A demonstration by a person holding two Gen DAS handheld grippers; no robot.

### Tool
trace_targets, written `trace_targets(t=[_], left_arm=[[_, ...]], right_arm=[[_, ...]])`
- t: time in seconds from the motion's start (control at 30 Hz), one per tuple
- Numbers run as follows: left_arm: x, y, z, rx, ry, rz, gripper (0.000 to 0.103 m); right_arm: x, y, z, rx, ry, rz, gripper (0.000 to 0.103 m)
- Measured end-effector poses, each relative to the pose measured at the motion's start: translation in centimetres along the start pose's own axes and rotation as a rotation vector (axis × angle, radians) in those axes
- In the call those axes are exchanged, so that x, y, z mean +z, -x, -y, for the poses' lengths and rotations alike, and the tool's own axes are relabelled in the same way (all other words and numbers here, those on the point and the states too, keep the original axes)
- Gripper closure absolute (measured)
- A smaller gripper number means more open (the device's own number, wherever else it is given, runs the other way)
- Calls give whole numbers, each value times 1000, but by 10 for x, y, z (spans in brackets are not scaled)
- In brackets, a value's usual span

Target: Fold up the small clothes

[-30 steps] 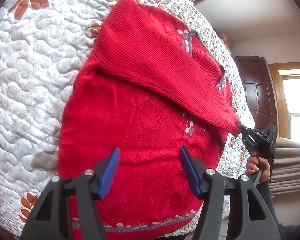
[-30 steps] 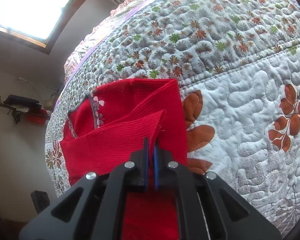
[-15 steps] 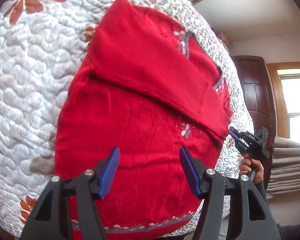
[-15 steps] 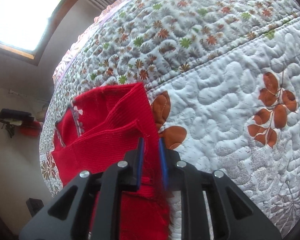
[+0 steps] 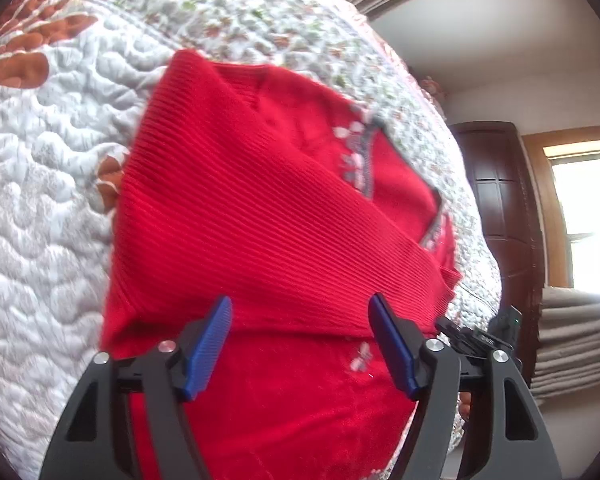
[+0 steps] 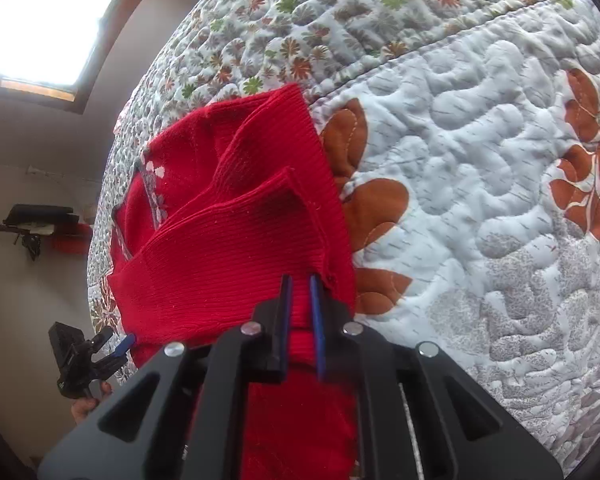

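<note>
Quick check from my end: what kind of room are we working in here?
Most likely a bedroom in a home: the red sweater lies on a quilted floral bedspread, with a dark wooden door and a bright window nearby.

Sweater [image 5: 284,208] hem below frame; right gripper [image 5: 466,336] half-hidden.
</note>
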State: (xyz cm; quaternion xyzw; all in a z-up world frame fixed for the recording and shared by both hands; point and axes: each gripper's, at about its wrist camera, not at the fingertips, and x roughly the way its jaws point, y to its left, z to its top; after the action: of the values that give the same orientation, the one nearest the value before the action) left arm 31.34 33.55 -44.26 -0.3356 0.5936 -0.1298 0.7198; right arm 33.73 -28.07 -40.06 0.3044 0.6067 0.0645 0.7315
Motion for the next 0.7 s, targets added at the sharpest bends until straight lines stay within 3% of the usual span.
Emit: trace_targets(t=[0.07,0.13,0.27,0.37,0.5,0.7], left_arm=[[3,-3,-10,-13,14,-16,32],[1,4,-12,-1,15,-17,32],[-23,42,-15,-9,17,1,25],[-59,70,-36,13,46,-19,24],[-123,98,-75,81,89,-101,24],[-217,112,-116,73,139,-236,24]], right_arm=[[-2,9,1,-20,-3,17,91],[-10,23,1,-47,2,35,67],[-47,49,6,-47,8,21,59],[-98,56,14,-37,2,-45,53],[-177,55,30,-47,17,-166,47],[-284,54,57,-75,50,-285,42]])
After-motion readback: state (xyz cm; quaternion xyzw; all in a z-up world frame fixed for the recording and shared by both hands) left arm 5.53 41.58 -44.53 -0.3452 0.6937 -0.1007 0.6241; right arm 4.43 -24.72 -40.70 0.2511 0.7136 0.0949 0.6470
